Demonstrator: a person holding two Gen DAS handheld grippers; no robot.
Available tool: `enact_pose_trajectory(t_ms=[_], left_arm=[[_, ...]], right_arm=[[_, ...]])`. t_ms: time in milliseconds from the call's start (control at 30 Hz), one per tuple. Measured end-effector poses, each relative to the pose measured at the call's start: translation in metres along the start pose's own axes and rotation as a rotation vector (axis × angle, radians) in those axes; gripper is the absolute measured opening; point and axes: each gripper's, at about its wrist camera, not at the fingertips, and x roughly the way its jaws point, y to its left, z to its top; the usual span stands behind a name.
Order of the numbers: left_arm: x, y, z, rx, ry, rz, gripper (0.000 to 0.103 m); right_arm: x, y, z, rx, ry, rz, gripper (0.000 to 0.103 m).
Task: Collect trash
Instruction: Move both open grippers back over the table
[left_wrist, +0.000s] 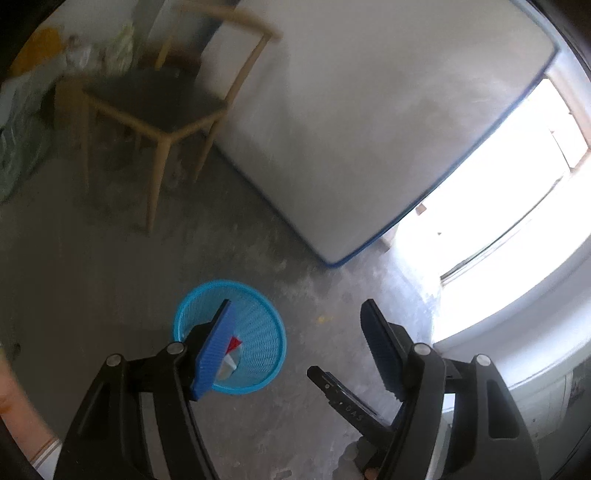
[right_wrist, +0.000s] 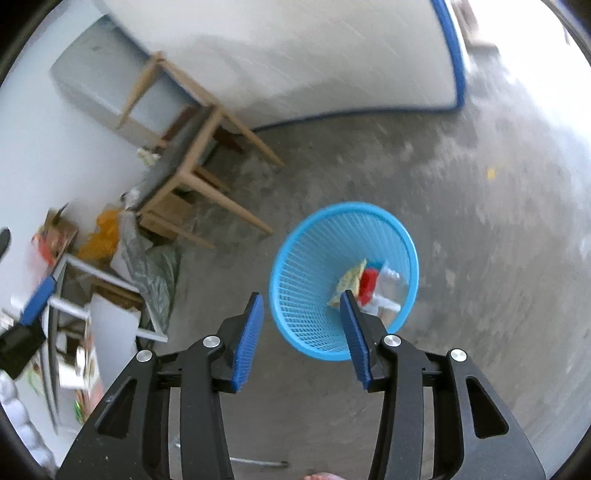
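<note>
Right wrist view: right gripper (right_wrist: 301, 325) and left gripper (left_wrist: 295, 339) both spread, empty, above round blue plastic mesh basket (right_wrist: 295, 280) (wrappers (right_wrist: 365, 282) inside).

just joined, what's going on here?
A person with a gripper in each hand is collecting trash into a blue basket on the floor. Wrappers already lie inside. The left gripper and right gripper are both open and empty above it. A wooden chair stands nearby.

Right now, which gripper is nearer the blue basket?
Right, likely. The right gripper hangs open just above the blue basket; the left gripper hovers open beside it.
</note>
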Motion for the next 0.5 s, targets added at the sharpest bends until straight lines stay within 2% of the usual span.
enact_pose_trajectory(t_ms=[200, 367, 500], left_arm=[[-0.12, -0.016, -0.023, 0.077, -0.19, 0.019, 0.082], [-0.212, -0.002, -0.057, 0.047, -0.298, 0.067, 0.086], [-0.282, 0.014, -0.09, 0.027, -0.389, 0.141, 0.091]], right_arm=[[-0.068, 0.059, -0.014, -0.218, -0.087, 0.053, 0.052], [-0.112, 0.108, -0.037, -0.354, -0.101, 0.132, 0.059], [-0.136, 0.145, -0.056, -0.429, -0.083, 0.204, 0.063]])
